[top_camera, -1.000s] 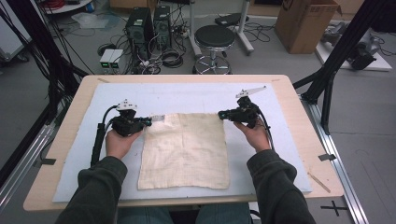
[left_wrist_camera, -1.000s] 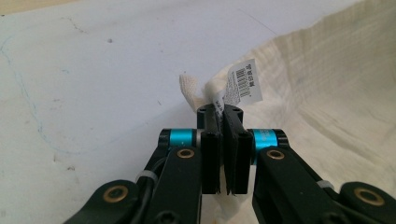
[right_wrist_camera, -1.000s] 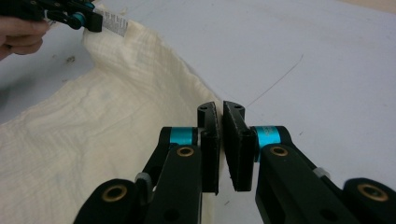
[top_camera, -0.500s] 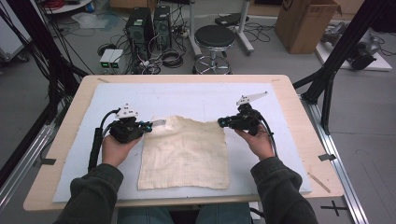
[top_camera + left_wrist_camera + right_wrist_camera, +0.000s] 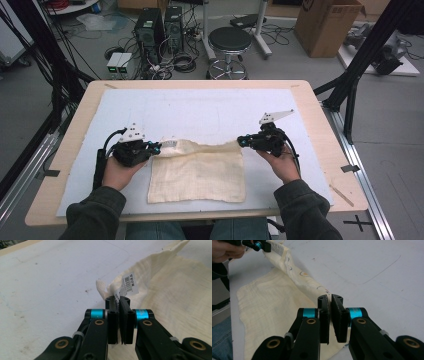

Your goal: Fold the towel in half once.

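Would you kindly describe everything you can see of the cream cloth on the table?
The cream cloth is a thin, woven-looking rectangle lying on the white mat. Its near part rests flat; its far edge is lifted and curling toward the person. The left gripper pinches the far-left corner, where a white barcode label sticks up. The right gripper clamps the far-right corner. Faint coloured marks show on the raised underside.

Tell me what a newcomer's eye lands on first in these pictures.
First, the cream cloth on the white mat, its far edge lifted into a sagging ridge above the rest, which lies flat. That edge hangs between the left tongs, shut on the corner with the barcode label, and the right tongs, shut on the opposite far corner. Beyond the table, a black stool stands among cables.
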`<state>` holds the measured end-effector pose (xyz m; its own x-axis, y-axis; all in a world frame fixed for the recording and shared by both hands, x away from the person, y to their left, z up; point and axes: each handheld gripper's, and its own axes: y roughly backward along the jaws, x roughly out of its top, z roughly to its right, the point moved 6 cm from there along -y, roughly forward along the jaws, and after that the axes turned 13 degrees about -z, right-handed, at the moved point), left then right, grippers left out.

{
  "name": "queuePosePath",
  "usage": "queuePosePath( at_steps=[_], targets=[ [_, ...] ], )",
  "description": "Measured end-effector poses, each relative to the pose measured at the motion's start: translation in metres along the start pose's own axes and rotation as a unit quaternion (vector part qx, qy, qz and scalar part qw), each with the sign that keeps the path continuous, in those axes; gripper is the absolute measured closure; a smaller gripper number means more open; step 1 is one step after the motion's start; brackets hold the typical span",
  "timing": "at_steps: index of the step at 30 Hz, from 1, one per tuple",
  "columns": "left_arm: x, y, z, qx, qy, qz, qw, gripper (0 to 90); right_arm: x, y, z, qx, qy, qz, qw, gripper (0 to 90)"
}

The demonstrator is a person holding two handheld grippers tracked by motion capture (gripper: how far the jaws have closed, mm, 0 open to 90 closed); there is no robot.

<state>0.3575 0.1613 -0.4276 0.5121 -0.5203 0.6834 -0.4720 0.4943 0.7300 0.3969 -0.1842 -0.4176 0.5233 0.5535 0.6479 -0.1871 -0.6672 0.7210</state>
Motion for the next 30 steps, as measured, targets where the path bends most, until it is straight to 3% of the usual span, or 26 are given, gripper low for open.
queuePosePath(
  at_steps=[14, 18, 24, 30],
  targets=[
    [-0.025, 0.0, 0.02, 0.007, -0.046, -0.021, 0.9987, 85.5, -0.026, -0.002, -0.016, 0.008, 0.003, -0.01, 0.9999, 85.1],
    [-0.03, 0.004, 0.024, -0.006, -0.043, -0.009, 0.999, 85.3, -0.033, -0.002, -0.022, 0.009, 0.006, -0.018, 0.9998, 85.0],
    [-0.04, 0.008, 0.03, 0.001, -0.059, -0.004, 0.9983, 85.4, -0.044, -0.001, -0.029, 0.011, 0.006, -0.023, 0.9997, 84.8],
    [-0.051, 0.005, 0.038, -0.004, -0.068, -0.016, 0.9976, 85.4, -0.055, -0.008, -0.039, 0.011, 0.024, -0.046, 0.9986, 84.6]
  ],
)
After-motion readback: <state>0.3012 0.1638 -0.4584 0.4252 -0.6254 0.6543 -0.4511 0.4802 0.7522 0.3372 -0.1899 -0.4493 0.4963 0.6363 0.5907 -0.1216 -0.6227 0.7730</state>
